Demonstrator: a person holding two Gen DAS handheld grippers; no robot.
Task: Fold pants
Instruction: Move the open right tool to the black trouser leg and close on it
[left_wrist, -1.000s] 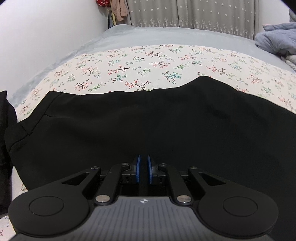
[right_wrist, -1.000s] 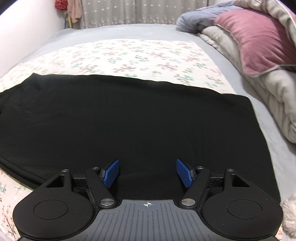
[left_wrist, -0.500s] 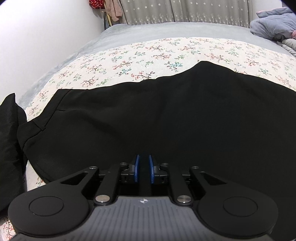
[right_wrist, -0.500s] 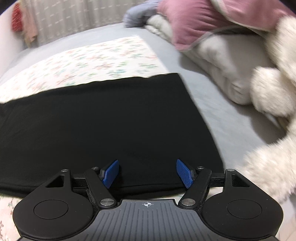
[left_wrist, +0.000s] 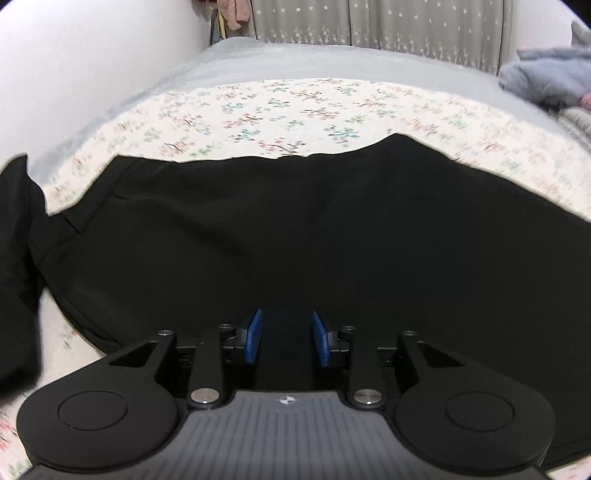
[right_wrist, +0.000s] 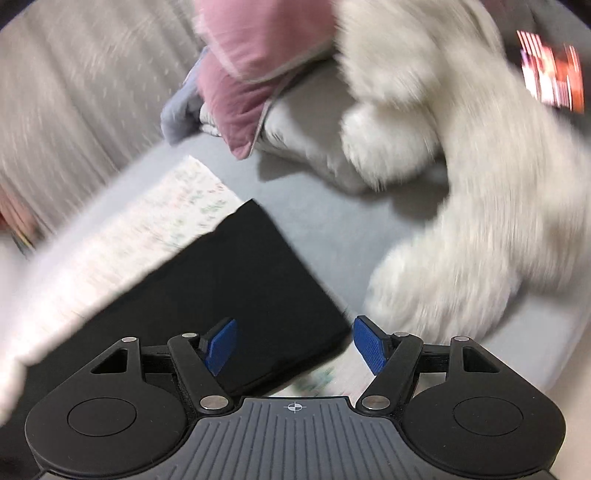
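Observation:
Black pants (left_wrist: 295, 229) lie flat across the floral bedspread (left_wrist: 295, 107), folded lengthwise, with the waist end at the left. My left gripper (left_wrist: 287, 338) is part open just above the near edge of the pants, with black cloth showing between its blue pads (left_wrist: 254, 335). In the right wrist view, which is blurred, the leg end of the pants (right_wrist: 236, 280) lies under my right gripper (right_wrist: 295, 349). That gripper is wide open and empty over the hem corner.
Another black garment (left_wrist: 14, 258) lies at the far left. A white fluffy plush toy (right_wrist: 480, 206), a pink pillow (right_wrist: 251, 74) and grey bedding (right_wrist: 306, 125) sit close to the right of the hem. Curtains (left_wrist: 369, 26) hang behind the bed, with a white wall on the left.
My left gripper's pads have spread apart from nearly touching. My right gripper has swung right along the pants to the hem end and tilted; it stays open.

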